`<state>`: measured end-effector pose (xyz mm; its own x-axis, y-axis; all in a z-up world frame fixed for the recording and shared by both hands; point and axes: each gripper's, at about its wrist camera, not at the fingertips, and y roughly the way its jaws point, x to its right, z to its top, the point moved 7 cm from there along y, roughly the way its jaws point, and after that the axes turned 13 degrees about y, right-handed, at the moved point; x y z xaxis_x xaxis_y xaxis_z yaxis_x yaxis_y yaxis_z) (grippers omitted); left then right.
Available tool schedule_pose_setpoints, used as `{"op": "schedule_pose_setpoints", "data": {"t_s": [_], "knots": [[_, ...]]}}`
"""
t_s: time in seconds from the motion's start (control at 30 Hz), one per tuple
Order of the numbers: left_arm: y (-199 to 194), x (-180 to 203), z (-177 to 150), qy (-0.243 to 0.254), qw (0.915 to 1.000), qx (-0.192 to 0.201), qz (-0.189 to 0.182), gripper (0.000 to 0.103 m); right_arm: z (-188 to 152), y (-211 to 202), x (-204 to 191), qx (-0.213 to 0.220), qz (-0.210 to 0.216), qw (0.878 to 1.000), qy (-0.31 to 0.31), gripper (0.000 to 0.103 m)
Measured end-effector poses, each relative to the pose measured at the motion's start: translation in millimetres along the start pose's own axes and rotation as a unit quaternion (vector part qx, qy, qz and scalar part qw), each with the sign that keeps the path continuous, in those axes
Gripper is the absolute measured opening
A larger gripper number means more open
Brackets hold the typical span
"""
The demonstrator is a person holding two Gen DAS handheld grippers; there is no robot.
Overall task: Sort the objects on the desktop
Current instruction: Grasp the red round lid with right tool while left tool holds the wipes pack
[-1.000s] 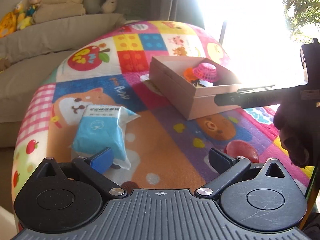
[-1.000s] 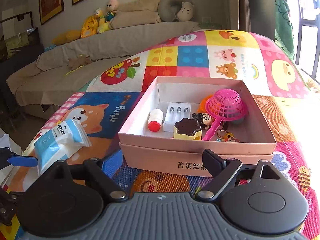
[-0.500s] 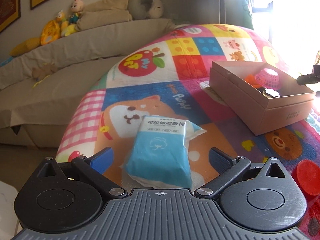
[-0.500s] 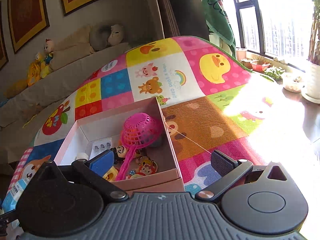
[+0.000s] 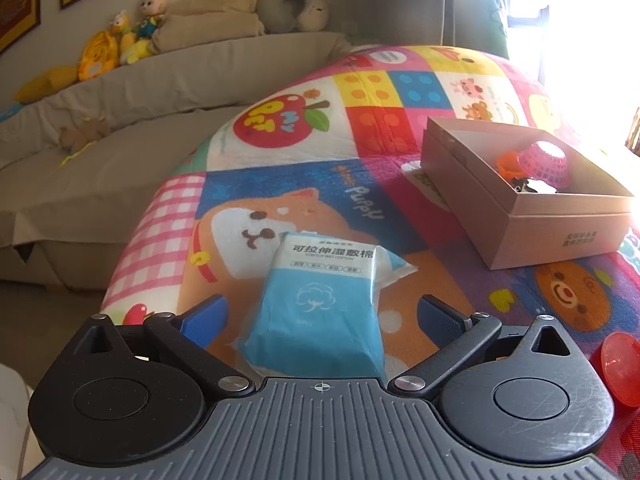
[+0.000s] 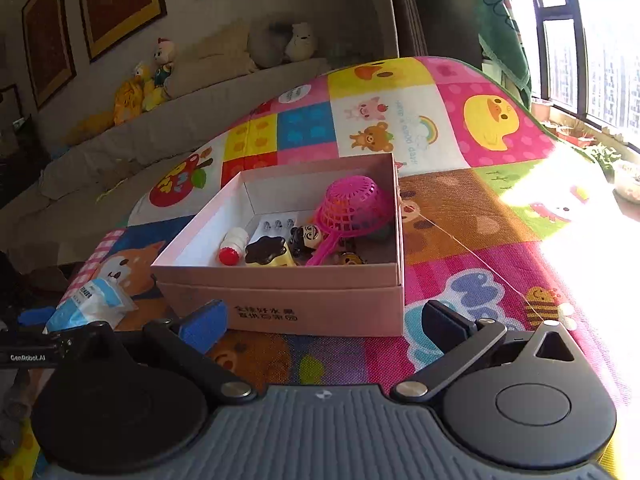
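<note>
A blue and white pack of cotton pads lies on the colourful play mat, between the wide-apart fingers of my left gripper, whose pads do not touch it. The same pack shows at the left in the right wrist view. An open pink cardboard box holds a pink toy strainer, a small red-capped bottle, a toy cake and several other small toys. My right gripper stands open in front of the box's near wall, holding nothing. A red round lid lies at the right edge.
The mat covers a raised surface. A grey sofa with plush toys runs behind it at the left. Bright windows and potted plants lie at the right. The box sits to the right of the pack.
The left gripper has swung left onto the pack, which now lies between its fingers. The right gripper's view swung right past the box and came back; its jaws opened a little wider.
</note>
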<state>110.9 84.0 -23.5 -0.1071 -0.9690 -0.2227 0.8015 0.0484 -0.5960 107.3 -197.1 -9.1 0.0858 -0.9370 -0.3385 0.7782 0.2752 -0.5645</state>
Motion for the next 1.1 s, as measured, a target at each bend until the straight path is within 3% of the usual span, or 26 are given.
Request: {"op": "schedule_pose_setpoints", "data": {"t_s": [0.07,0.13,0.2,0.33,0.43,0.57,0.63,0.7,0.77,0.97,1.1], "knots": [[3.8,-0.1,0.3,-0.006,0.9999,-0.008,0.009,0.102,-21.5,-9.8,-5.4,-0.011,-0.006,0.999,-0.036,0.103],[5.9,0.5,0.3,-0.012,0.9998,-0.012,0.013,0.093,-41.3,-15.6,-10.1,-0.02,-0.019,0.997,-0.069,0.103],[6.7,1.8,-0.5,-0.014,0.9997,-0.018,0.01,0.071,-54.7,-15.5,-12.6,-0.028,-0.027,0.996,-0.085,0.103],[-2.3,11.5,-2.2,-0.009,0.9998,-0.017,0.002,0.062,-54.4,-13.8,-11.7,-0.029,-0.032,0.996,-0.077,0.103],[-17.8,32.6,-5.5,0.014,0.9993,-0.008,-0.033,0.061,-53.0,-10.9,-7.3,-0.039,-0.025,0.997,-0.055,0.103],[-38.6,73.1,-16.3,0.048,0.9945,-0.004,-0.093,0.064,-52.3,-10.7,-5.2,-0.04,-0.023,0.998,-0.05,0.103],[-42.7,86.6,-21.5,0.058,0.9928,-0.004,-0.105,0.076,-51.8,-10.4,-4.9,-0.04,-0.022,0.998,-0.05,0.103],[-42.9,92.8,-25.0,0.064,0.993,-0.004,-0.1,0.091,-51.8,-10.4,-5.1,-0.039,-0.024,0.998,-0.05,0.103],[-39.5,93.9,-29.1,0.064,0.9936,-0.013,-0.092,0.096,-52.3,-12.1,-7.4,-0.037,-0.025,0.997,-0.055,0.103],[-35.9,79.6,-34.3,0.043,0.9949,-0.036,-0.084,0.103,-70.9,-19.8,-40.5,-0.076,0.044,0.991,-0.097,0.103],[-37.2,72.0,-37.3,0.034,0.9958,-0.039,-0.076,0.103,-82.9,-13.1,-58.7,-0.071,0.012,0.983,-0.167,0.103]]}}
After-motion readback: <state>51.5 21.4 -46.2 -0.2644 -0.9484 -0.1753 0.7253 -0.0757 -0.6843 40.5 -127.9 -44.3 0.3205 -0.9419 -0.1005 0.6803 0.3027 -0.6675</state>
